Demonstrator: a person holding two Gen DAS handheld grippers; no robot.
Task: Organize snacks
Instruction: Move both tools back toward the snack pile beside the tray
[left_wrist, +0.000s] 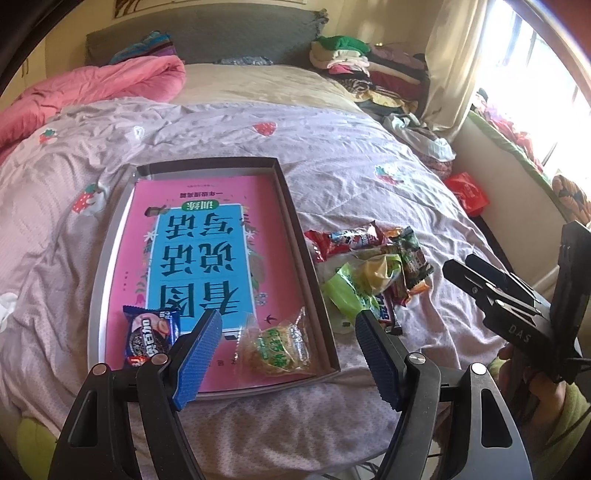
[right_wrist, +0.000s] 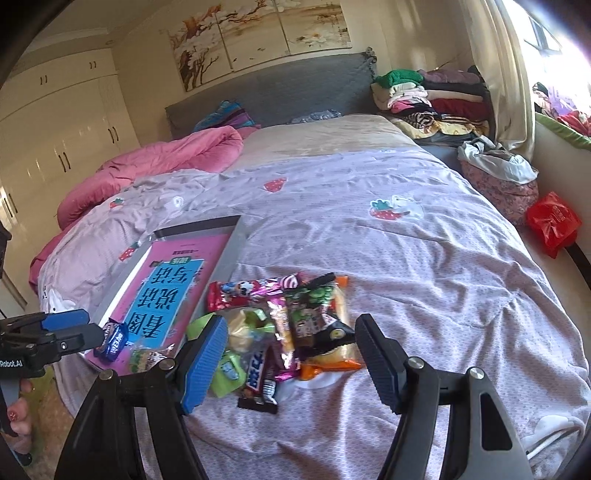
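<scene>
A shallow grey box (left_wrist: 207, 164) lies on the bed with a pink and blue book (left_wrist: 199, 251) flat inside it. On the book's near end rest an Oreo pack (left_wrist: 151, 338) and a clear pack of yellow-green snacks (left_wrist: 280, 345). My left gripper (left_wrist: 288, 318) hovers open over that end, holding nothing. Right of the box sits a loose pile of snack packs (right_wrist: 291, 325), among them a red wrapper (right_wrist: 236, 295) and a dark chocolate bar (right_wrist: 258, 384). My right gripper (right_wrist: 291, 323) hangs open above the pile, its pads not pressing anything.
The lilac strawberry quilt (right_wrist: 388, 258) covers the bed. A pink duvet (right_wrist: 159, 166) is bunched at the far left. Folded clothes (right_wrist: 436, 99) are stacked at the far right by the headboard, and a red bag (right_wrist: 552, 221) lies off the bed's right edge. A hand (right_wrist: 18, 417) holds the left tool.
</scene>
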